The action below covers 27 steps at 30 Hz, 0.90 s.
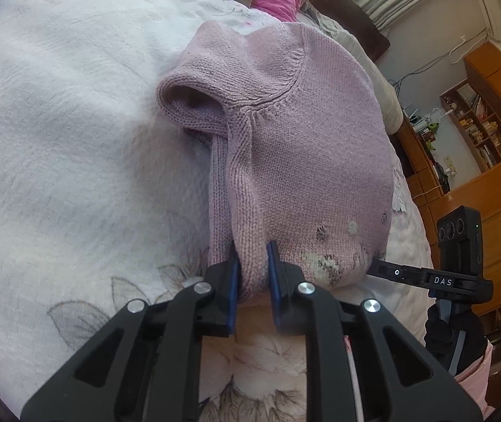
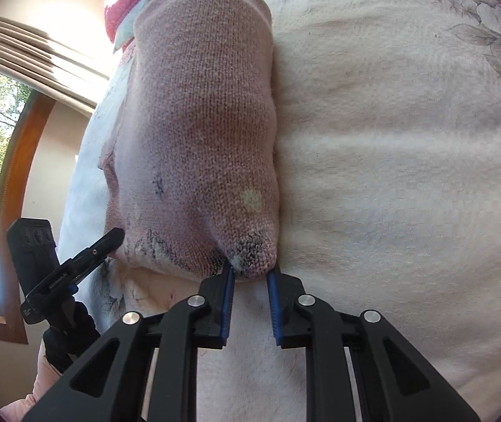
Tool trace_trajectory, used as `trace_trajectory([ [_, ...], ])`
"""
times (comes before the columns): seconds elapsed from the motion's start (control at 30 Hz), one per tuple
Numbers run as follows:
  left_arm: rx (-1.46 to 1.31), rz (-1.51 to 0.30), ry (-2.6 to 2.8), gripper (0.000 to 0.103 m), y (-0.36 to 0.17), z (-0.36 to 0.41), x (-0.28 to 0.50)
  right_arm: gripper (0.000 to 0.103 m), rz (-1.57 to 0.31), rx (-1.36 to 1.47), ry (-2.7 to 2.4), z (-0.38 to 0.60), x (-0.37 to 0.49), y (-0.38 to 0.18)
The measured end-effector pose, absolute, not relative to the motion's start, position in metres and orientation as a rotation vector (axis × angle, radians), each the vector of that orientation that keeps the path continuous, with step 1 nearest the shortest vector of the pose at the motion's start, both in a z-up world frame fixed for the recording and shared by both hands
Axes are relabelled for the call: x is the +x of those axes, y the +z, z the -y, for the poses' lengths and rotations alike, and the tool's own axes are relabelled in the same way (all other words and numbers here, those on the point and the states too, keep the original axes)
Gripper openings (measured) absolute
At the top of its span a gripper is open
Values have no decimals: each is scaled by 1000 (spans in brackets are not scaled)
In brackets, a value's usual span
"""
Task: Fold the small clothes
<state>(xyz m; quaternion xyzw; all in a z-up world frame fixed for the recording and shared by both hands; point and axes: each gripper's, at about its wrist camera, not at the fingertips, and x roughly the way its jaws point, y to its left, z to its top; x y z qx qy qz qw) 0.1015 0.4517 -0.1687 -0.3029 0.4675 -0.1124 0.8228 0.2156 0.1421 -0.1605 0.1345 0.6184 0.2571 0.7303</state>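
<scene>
Left wrist view: the left gripper (image 1: 254,263) has its blue fingers (image 1: 233,292) clamped on a bunched fold at the near edge of the pink sweater (image 1: 306,147); knit fills the gap between them
Sweater: lies on the bed (image 1: 74,123), collar and one sleeve opening at the far left, a pattern along the near hem
Other tool: the right gripper (image 1: 384,270) shows at the near right, its tip at the hem

Right wrist view: the right gripper (image 2: 252,274) has its fingers (image 2: 274,302) parted, their tips around the near corner of the sweater (image 2: 201,123); whether they pinch the knit I cannot tell
Left tool here: the left gripper (image 2: 115,237) meets the hem at the near left
Bed: pale floral cover (image 2: 391,158) under and right of the garment

Step in hand: judged as taking both near hem corners for a fold away
Doing it well: seat the right fingers further onto the corner, close firmly, lift both sides level, keep the hem taut, lay it square on the far part
</scene>
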Motion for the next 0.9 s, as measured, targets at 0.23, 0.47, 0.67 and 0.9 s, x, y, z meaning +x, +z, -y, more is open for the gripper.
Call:
trace_trajectory([
  [0.23, -682, -995, -246, 45, -155, -459, 98, 24, -1344, 282, 588, -143, 215, -153],
  [0.47, -675, -944, -171, 66, -130, -498, 106, 48, -1248, 261, 625, -128, 216, -123],
  [0.67, -761, -960, -178, 70, -132, -533, 157, 71, -1170, 268, 633, -127, 240, -94],
  [0.9, -843, -1016, -317, 70, -156, -534, 224, 75, -1188, 315, 667, -132, 279, -102],
])
